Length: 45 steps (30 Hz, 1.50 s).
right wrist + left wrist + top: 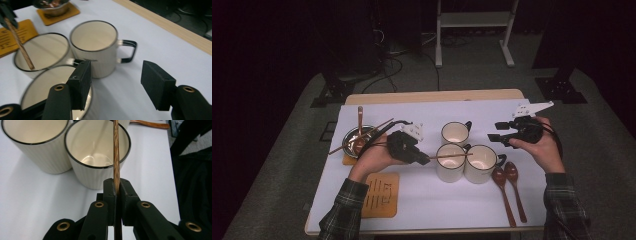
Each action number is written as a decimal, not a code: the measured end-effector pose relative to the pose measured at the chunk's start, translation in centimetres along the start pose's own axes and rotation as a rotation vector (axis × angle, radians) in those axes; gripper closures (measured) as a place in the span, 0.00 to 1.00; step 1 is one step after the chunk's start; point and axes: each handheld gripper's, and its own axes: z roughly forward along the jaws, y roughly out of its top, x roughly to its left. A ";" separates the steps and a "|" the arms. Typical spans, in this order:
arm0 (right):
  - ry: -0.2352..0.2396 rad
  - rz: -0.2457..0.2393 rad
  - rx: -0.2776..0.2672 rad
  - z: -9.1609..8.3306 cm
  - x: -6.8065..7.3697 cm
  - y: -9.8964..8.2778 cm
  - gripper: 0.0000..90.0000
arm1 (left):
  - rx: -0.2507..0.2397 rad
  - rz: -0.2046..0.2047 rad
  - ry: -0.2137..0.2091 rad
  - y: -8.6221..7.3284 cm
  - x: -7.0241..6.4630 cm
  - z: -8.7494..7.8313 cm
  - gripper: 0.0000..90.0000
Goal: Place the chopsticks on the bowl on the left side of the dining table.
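Three cream mugs with black rims stand close together mid-table: a back mug [455, 133] [93, 47], a front left mug [450, 162] [97, 152] and a front right mug [482, 164]. My left gripper [427, 160] [117, 186] is shut on a brown wooden chopstick [449, 156] [116, 152] [21, 48]. The stick lies nearly level, and its tip reaches over the front left mug's mouth. My right gripper [496, 131] [116, 82] hovers just right of the mugs, open, with nothing between its pads. The back mug's black handle [128, 51] lies beyond the gap.
A metal bowl [357, 140] [51, 6] holding a wooden utensil sits on a coaster at the left, with a loose stick across it. An orange coaster [379, 195] [12, 35] lies front left. Two wooden spoons [507, 190] lie front right on the white cover [422, 200].
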 end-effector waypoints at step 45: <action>-0.350 0.253 0.081 3.1 -4.4 -7.3 0.25 | -0.099 -0.256 0.229 -1.3 2.0 -2.3 0.94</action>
